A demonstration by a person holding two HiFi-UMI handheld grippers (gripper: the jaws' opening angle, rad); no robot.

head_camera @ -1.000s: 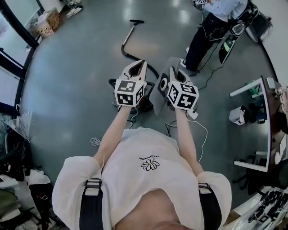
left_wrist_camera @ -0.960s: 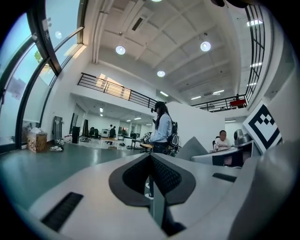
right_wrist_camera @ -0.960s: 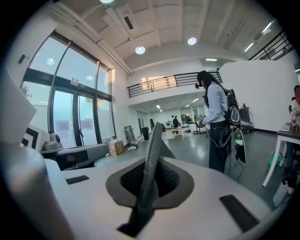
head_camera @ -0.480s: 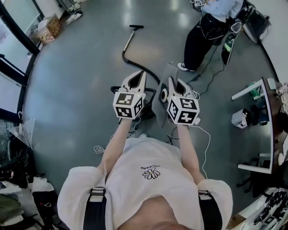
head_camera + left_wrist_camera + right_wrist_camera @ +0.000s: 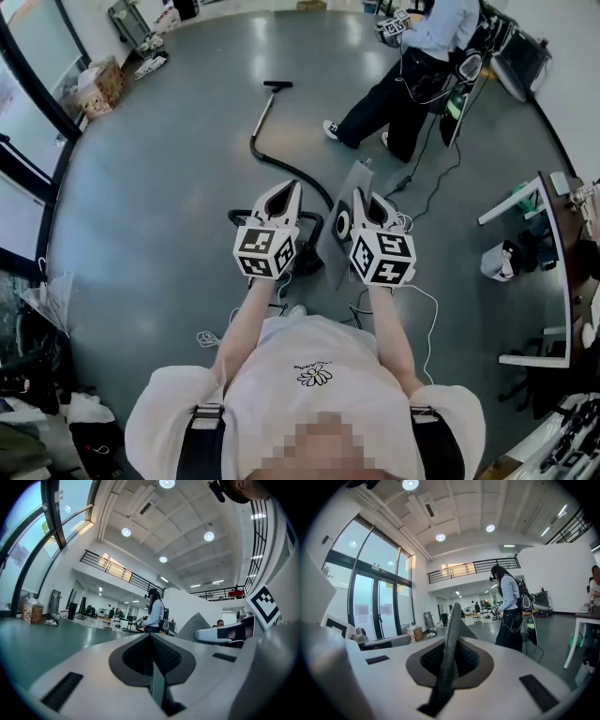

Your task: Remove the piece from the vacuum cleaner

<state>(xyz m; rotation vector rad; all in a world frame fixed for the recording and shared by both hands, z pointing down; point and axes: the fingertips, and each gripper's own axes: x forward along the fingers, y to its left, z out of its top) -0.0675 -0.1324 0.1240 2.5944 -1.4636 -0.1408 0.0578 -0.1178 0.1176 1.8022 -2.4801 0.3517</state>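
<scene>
In the head view my right gripper [image 5: 362, 199] is shut on a flat grey piece [image 5: 349, 187], which stands on edge above the black vacuum cleaner [image 5: 307, 228] on the floor. Seen from the right gripper view, the piece [image 5: 449, 653] is a thin grey mesh edge pinched between the jaws. My left gripper [image 5: 285, 191] hovers beside it on the left, shut with nothing in it; its jaws [image 5: 151, 638] meet in a thin seam. The vacuum's hose [image 5: 257, 141] curves away to a floor nozzle [image 5: 277, 84].
A standing person [image 5: 403, 75] with a backpack is at the far right on the grey floor. Cables [image 5: 424, 183] trail from there toward the vacuum. A desk frame [image 5: 551, 272] and a small bin [image 5: 497, 261] stand at right. Boxes [image 5: 98, 75] sit by the windows at far left.
Both grippers stay side by side with the grey piece still in the right one. The standing person at the back has stepped to the left. The head view has shifted a little.
</scene>
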